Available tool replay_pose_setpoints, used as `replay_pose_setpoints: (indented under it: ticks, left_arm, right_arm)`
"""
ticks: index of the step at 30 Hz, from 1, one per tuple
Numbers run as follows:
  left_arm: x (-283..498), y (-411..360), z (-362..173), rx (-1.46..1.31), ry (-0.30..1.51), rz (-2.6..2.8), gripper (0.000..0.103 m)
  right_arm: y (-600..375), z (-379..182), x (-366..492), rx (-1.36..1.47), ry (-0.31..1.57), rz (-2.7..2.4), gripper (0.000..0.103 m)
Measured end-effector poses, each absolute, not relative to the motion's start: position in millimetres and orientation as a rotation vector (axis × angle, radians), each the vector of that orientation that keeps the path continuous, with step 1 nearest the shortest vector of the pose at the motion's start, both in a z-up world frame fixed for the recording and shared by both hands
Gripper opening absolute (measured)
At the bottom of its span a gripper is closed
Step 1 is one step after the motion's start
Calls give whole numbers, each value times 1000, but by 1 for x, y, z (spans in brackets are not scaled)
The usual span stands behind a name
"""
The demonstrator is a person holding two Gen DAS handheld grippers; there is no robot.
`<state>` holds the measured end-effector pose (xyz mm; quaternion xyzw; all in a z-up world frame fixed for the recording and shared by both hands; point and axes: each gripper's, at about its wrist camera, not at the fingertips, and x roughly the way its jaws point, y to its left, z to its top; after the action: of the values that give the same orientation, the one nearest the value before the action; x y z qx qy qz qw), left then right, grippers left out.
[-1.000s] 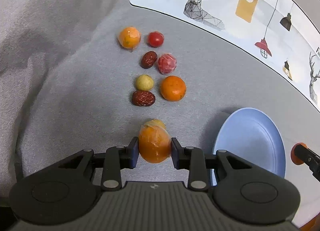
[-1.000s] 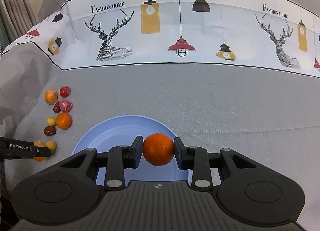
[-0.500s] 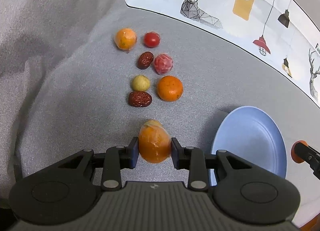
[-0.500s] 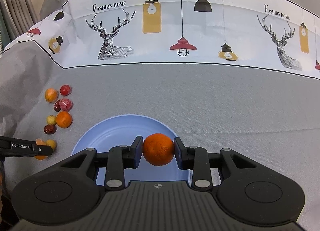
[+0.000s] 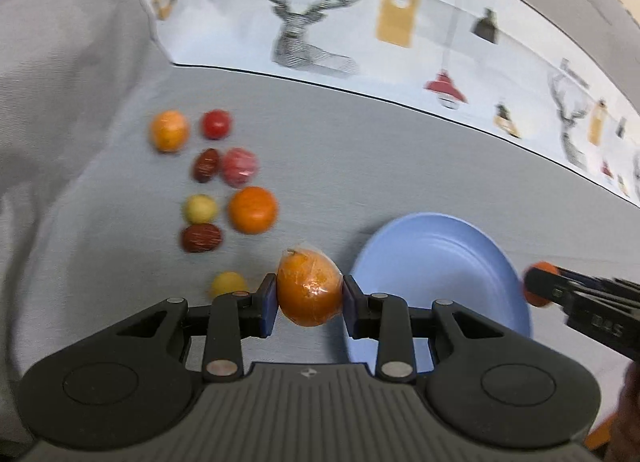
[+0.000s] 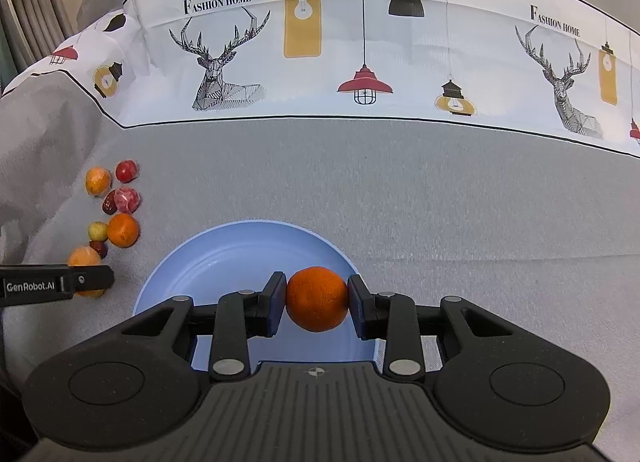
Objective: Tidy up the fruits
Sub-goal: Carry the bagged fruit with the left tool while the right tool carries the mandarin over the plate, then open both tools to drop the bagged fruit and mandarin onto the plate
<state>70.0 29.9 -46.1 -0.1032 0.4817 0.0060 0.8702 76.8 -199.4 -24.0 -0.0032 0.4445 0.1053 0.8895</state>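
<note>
My left gripper is shut on a plastic-wrapped orange, held just left of the blue plate. My right gripper is shut on a bare orange, held over the near part of the blue plate. Several small fruits lie in a loose group on the grey cloth to the left: an orange, a wrapped orange, a red tomato, a wrapped red fruit, two dark red dates, two yellow fruits.
A white patterned cloth band with deer and lamps runs along the back. The grey cloth rises in folds on the left. The right gripper shows in the left wrist view beyond the plate's right rim.
My left gripper has lifted and swung right with the wrapped orange, uncovering a yellow fruit behind it. The plate now lies closer to it. The right gripper has barely moved.
</note>
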Motion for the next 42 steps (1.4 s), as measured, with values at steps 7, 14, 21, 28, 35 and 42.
replay_pose_setpoints:
  ticks: [7,14,21,28,35,42]
  left_arm:
    - [68,13,-46,-207,995,-95,36]
    - [65,-3,-49,-171,1000,-183,36]
    - [62,-10,-53,-157,1018,-220,36]
    - [63,-12,-55,-177,1036,-246,48]
    - [62,-16,-54,-165,1030,-253,57]
    - [59,-17,-48,-141,979,-207,57]
  right_arm:
    - [-198,-27,78,-17,937,214,35]
    - [-196,-29,79,-21,952,218,35]
    - [-196,-30,80,-24,961,222,35]
    - [-195,-33,81,-29,978,216,37]
    - [-194,-32,82,-32,975,212,45]
    - [-195,-31,82,-27,969,201,45]
